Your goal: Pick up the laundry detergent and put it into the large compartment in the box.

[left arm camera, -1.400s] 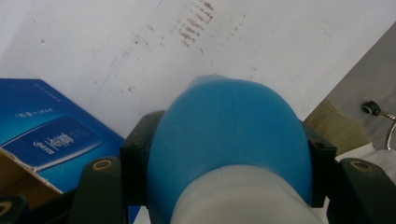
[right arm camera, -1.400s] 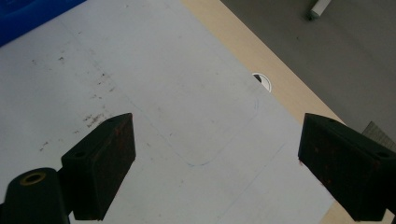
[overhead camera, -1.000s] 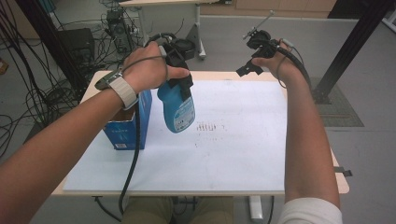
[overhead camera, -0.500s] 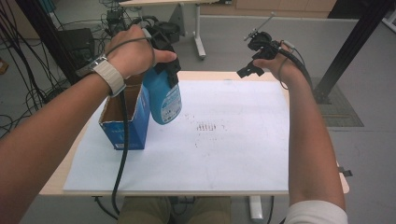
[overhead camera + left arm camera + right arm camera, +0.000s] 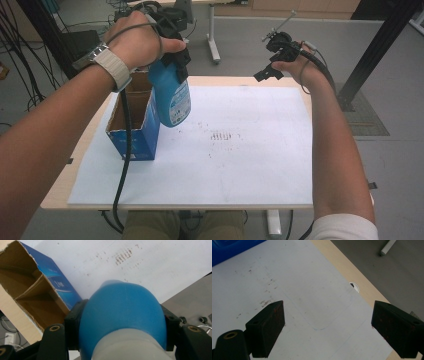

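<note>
I have the left gripper clamped on the blue bottle, its jaws pressing either side of the shoulder just below the white neck. In the left gripper view the bottle bulges between the two black jaws, so the hold sits at the narrow upper part, not on the belly. The bottle hangs clear of the table, tilted a little, just beside the open box and above the white sheet. The box stands at the left edge of the sheet, top flaps open, with a cardboard divider inside; I see nothing in the compartments that face me.

My right gripper hovers over the far right corner of the table, jaws wide apart with nothing between them; in the right gripper view the sheet and the table edge lie below it.

I judge the bottle to be smooth moulded plastic, stiff enough to keep its shape under the jaws but slick on its rounded sides. How full it is I cannot tell, so I treat it as possibly heavy at the bottom, prone to swing. The shoulder under the neck is the right place to hold: the taper keeps it from slipping through.
</note>
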The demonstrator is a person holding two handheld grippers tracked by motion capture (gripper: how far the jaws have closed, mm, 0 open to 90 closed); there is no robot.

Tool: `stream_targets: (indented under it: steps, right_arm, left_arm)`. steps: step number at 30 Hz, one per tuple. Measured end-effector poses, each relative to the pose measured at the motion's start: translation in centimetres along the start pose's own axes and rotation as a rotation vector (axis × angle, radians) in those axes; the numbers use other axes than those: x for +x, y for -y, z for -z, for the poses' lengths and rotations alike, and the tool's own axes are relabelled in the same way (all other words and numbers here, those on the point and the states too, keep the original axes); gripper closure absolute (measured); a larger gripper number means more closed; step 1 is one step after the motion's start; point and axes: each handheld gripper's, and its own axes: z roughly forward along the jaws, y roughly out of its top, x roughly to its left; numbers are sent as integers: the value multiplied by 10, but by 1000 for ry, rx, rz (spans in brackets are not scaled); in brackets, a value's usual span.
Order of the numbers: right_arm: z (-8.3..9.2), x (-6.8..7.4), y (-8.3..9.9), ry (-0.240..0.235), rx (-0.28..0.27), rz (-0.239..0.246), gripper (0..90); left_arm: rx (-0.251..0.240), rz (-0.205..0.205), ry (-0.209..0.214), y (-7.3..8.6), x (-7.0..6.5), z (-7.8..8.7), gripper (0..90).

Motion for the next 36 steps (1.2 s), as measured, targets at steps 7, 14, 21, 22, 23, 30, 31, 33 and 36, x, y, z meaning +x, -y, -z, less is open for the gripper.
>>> stream_targets:
  steps: [7, 14, 21, 22, 23, 30, 31, 33, 36]
  right_arm:
    - [1, -1, -2, 2, -2, 3, 117]
    - [-3, 0, -6, 0, 6, 16, 117]
    - [-5, -1, -7, -4, 2, 22, 117]
    - [-6, -1, -7, -5, 1, 23, 117]
    - [-6, -2, -7, -5, 1, 25, 117]
    - [-7, -3, -7, -6, 1, 26, 117]
    - [-7, -3, -7, -6, 2, 26, 117]
    - [-7, -4, -7, -7, 3, 28, 117]
    - [-7, -4, -7, -7, -1, 29, 117]
  left_arm:
    - [5, 61, -7, 4, 13, 12, 381]
    - [-1, 122, -3, 11, 29, 18, 381]
    - [-9, 182, -16, 18, 43, 25, 381]
    - [0, 195, -21, 18, 46, 27, 381]
    - [-7, 212, -23, 20, 47, 27, 381]
    - [-4, 270, -28, 24, 57, 30, 381]
    - [-6, 279, -29, 25, 59, 31, 381]
    - [-6, 287, -30, 25, 60, 31, 381]
    - [-6, 310, -37, 27, 64, 33, 381]
